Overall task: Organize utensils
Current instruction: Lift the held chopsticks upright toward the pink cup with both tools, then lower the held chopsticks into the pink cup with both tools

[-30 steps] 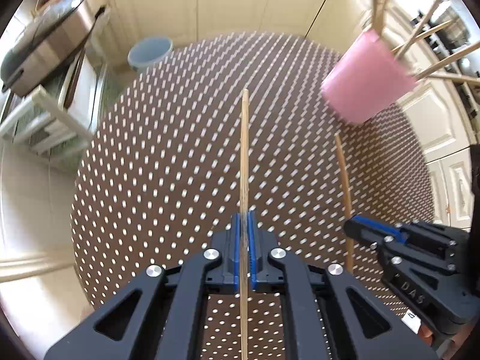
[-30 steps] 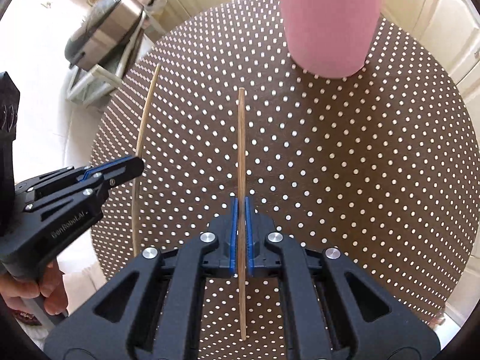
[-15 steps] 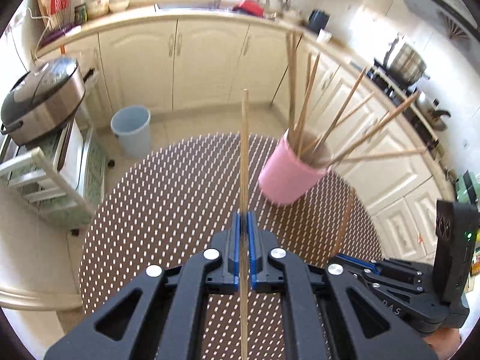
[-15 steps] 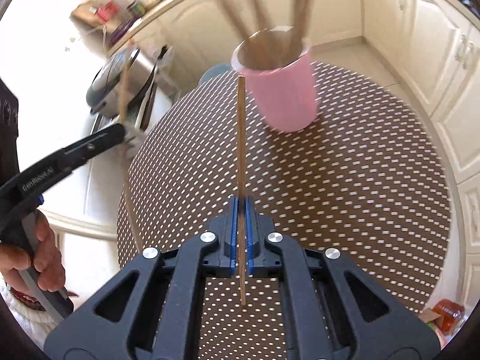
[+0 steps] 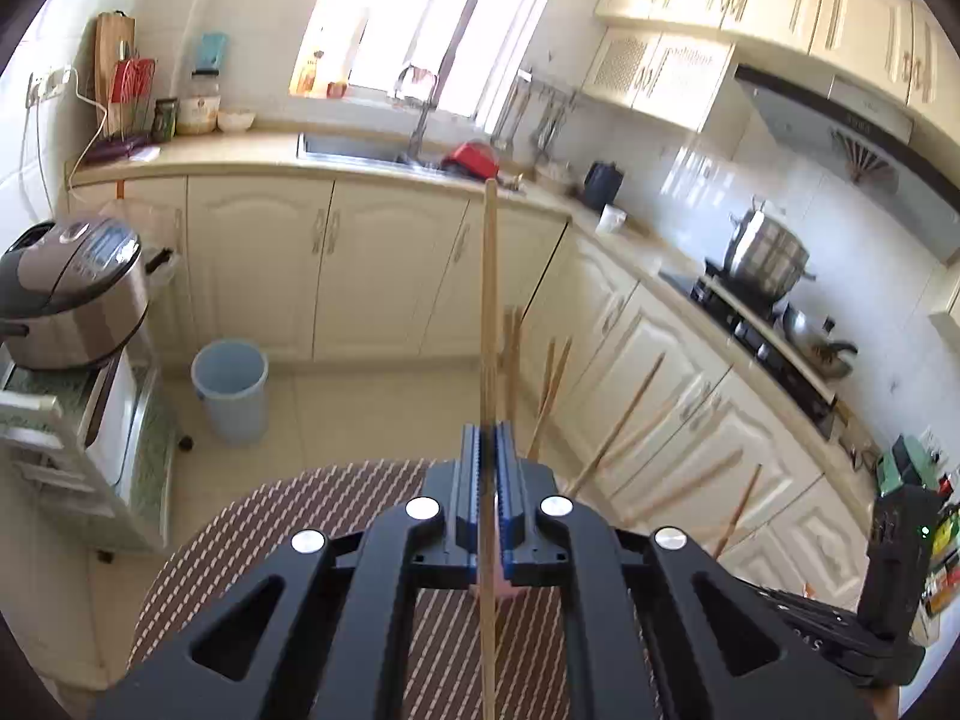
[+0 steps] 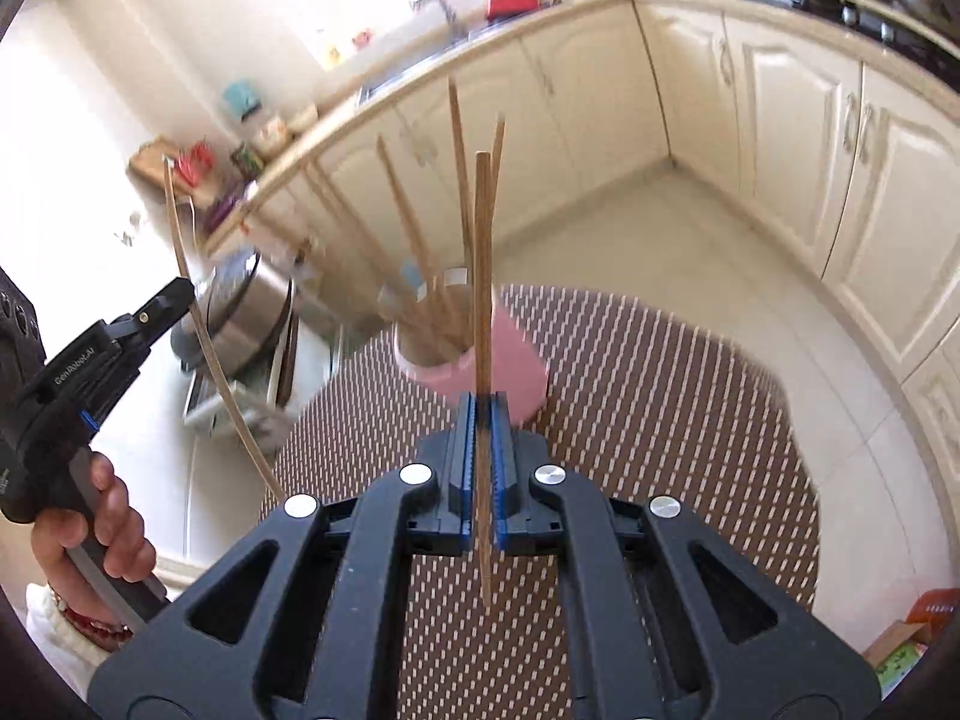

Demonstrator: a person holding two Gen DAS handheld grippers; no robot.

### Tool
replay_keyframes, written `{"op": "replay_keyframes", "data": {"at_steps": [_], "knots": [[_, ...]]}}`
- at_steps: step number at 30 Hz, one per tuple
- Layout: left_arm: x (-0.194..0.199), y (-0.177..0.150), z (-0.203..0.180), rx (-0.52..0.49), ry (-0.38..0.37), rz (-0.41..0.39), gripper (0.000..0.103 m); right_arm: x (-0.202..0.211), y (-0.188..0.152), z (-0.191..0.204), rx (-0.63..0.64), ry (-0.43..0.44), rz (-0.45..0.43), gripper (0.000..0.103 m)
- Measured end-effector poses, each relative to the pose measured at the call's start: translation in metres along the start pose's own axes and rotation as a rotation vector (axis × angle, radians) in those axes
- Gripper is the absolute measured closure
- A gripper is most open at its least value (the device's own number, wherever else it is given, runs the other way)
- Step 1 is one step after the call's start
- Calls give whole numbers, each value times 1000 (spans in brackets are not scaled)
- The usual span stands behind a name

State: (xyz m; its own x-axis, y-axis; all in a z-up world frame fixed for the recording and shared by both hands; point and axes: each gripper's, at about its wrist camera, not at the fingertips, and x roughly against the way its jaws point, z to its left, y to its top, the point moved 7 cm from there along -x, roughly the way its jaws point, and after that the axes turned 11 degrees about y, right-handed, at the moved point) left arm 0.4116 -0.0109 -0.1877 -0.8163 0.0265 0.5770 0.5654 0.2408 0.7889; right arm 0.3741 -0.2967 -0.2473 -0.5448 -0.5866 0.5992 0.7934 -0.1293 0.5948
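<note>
In the left claw [image 5: 487,438], closed narrow, a long thin wooden chopstick [image 5: 489,300] pressed between the blue pads [image 5: 471,468]. Sticks out far ahead of the fingertips, towards the cream kitchen cabinets [image 5: 372,264], and also back under the claw body. Held in the air above the round desk [image 5: 252,540] with the brown cloth of white dots.

In the right claw [image 6: 480,408], closed narrow as well, a second wooden chopstick [image 6: 482,270], clamped near its lower part and standing nearly upright in the right wrist view. Just behind it, a pink round cup [image 6: 522,384] on the desk, near the far edge, a little blurred. Inside the cup, a bunch of wooden chopsticks [image 6: 414,240], leaning apart like a fan. Not possible to tell whether the held chopstick touches the cup.

At the left of the same view, the left claw again, with its chopstick slanted and curved by the lens, well apart from the cup. Below it, a hand [image 6: 90,516] closed around the handle.

In the left wrist view, only a small pink piece of the cup under the pads, with the fan of chopsticks rising to the right of the claw. On the floor [image 5: 360,408] beyond the desk, a light blue plastic bin [image 5: 231,384]; at the left, a silver rice cooker [image 5: 72,294].
</note>
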Motion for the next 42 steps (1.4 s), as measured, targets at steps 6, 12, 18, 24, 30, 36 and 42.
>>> {"op": "replay_keyframes", "data": {"at_steps": [6, 12, 18, 24, 30, 36, 42], "knots": [[-21, 24, -21, 12, -14, -88, 98, 12, 41, -1, 41, -34, -119, 98], [-49, 30, -38, 25, -1, -136, 98, 8, 78, 0, 74, -36, -187, 98], [-70, 31, -47, 36, 32, -162, 98, 1, 98, 3, 105, -33, -206, 98], [-86, 21, -48, 47, 55, -161, 98, -8, 105, 10, 143, -41, -213, 98], [-94, 6, -46, 33, 59, -135, 98, -10, 111, 18, 179, -46, -241, 98], [-96, -11, -43, 14, 50, -92, 98, -8, 119, 23, 199, -35, -274, 98], [-94, -29, -44, -31, 41, -58, 98, -20, 120, 32, 225, 1, -268, 98]]}}
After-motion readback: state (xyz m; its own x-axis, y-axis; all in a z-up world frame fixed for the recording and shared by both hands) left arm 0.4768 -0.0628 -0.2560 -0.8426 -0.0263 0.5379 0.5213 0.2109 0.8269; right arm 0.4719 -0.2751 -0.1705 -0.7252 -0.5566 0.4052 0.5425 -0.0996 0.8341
